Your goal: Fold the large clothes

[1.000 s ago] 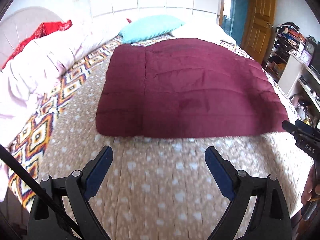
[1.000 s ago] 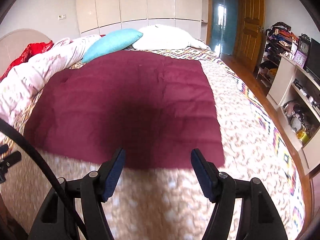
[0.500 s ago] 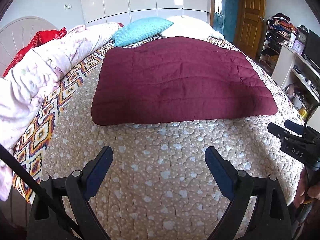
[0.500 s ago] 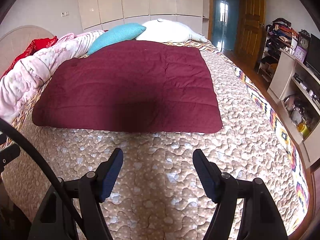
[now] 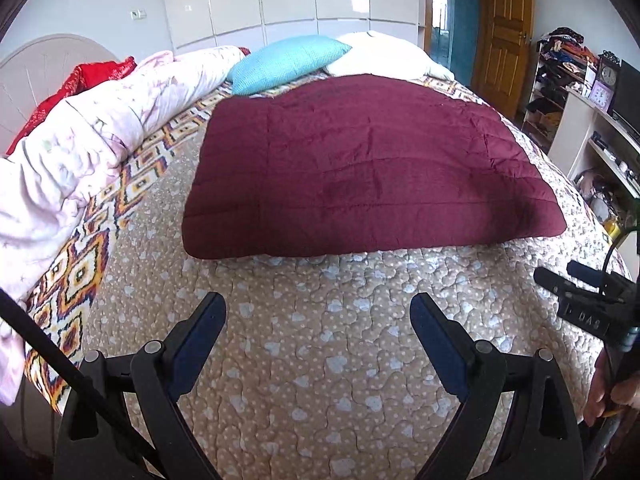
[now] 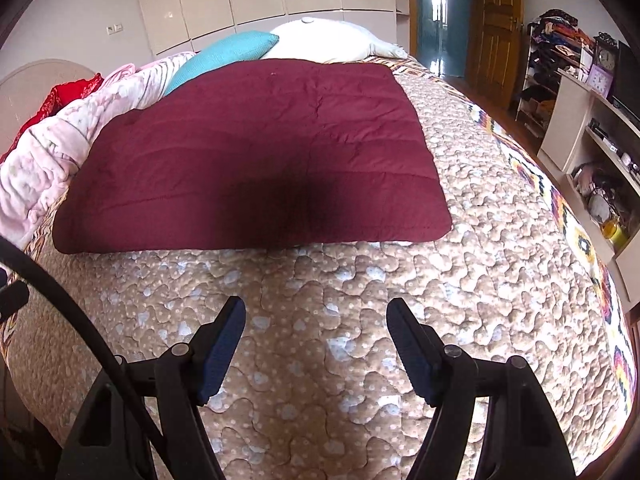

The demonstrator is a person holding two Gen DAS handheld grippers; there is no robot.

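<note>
Left wrist view has the left tool (image 5: 318,320) spread wide and empty, the right tool (image 6: 316,326) likewise gaping, maroon quilt (image 5: 368,168) flat mid-bed (image 5: 320,360), so it's approach time: next, reach its near edge.

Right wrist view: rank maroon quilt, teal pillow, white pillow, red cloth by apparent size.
Largest to smallest, as they appear:
1. maroon quilt, by far
2. white pillow
3. teal pillow, close to the white one and partly hidden by the quilt, so that order is unsure
4. red cloth, mostly hidden

The pillows lie farther off, so they look small.
</note>
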